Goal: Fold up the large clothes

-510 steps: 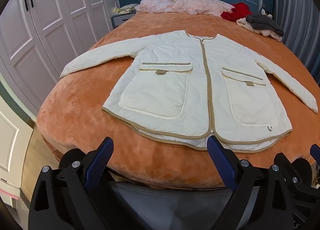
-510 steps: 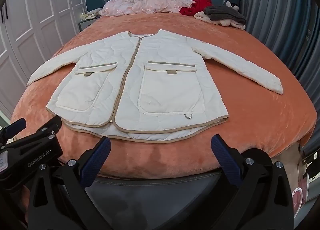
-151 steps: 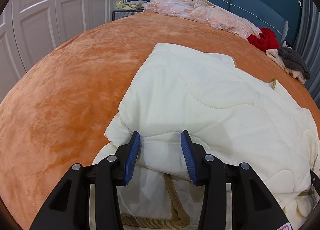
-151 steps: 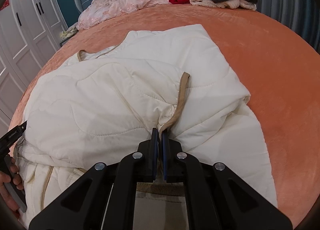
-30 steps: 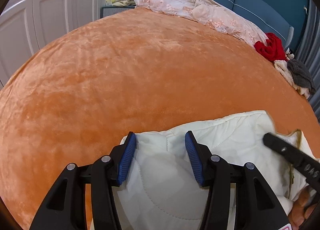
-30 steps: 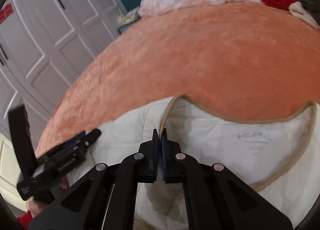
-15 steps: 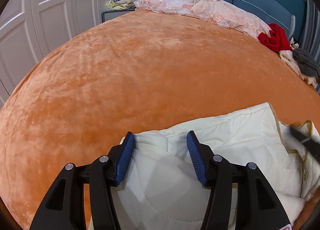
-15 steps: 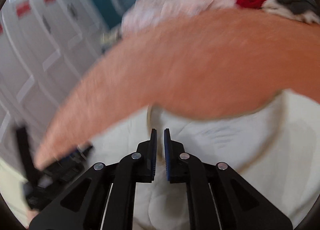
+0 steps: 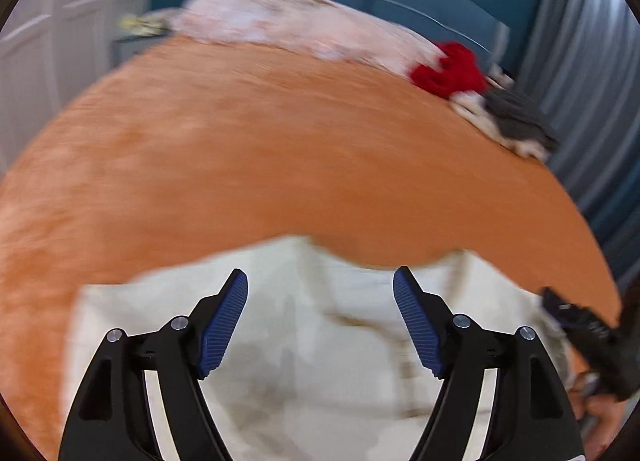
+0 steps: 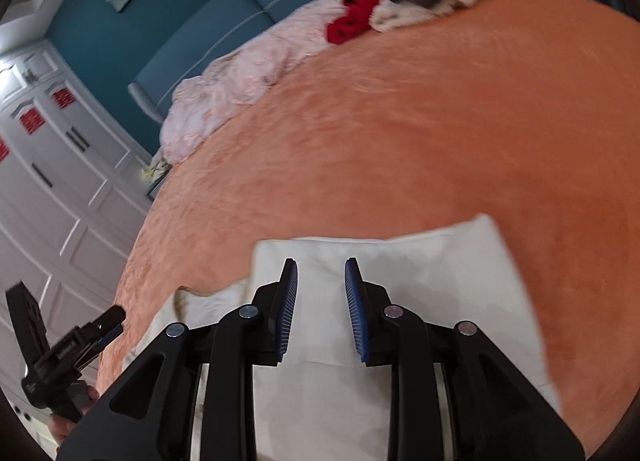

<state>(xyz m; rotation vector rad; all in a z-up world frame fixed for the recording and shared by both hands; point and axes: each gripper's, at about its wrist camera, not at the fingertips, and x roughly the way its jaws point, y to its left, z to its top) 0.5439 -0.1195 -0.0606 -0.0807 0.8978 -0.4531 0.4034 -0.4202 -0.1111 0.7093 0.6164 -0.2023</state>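
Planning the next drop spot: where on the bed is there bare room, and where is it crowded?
Bare: the wide orange blanket between the folded cream jacket at the near edge and the headboard-end pile. Also the strip right of the jacket. Crowded: the far end, with pink bedding, a red garment and grey and white clothes. Both the left gripper and right gripper are open over the jacket.

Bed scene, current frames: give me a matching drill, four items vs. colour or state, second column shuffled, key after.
Items:
1. jacket
2. bedspread
3. left hand-held gripper
4. crumpled garment by the headboard

Colour or state:
A. orange
B. red
C. cream, folded into a compact stack
D. open wide, holding nothing

Pairs: 1-C, 2-A, 3-D, 4-B
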